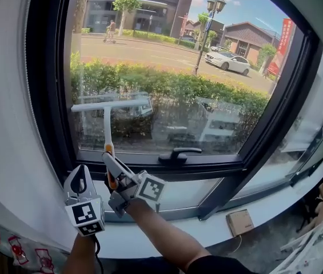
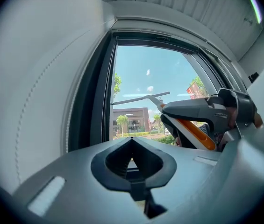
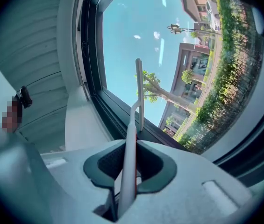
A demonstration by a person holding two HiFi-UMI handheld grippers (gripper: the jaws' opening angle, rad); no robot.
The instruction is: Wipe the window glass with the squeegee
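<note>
I'm working indoors in a street-level room, facing a big dark-framed window (image 1: 47, 96) above a white sill (image 1: 167, 241). Through the glass I see a trimmed hedge (image 1: 167, 84), a road (image 1: 150, 53) with a white car (image 1: 228, 61), a street lamp (image 1: 215, 4) and low buildings (image 1: 132, 4). A cardboard box (image 1: 240, 221) lies below the sill. I cannot tell whether it is a shop or an office.

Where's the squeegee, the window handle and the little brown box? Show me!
squeegee (image 1: 108, 129), head view, on its white shaft below the blade.
window handle (image 1: 179, 152), head view, on the middle of the black lever.
brown box (image 1: 240, 222), head view, on its top face.
</note>
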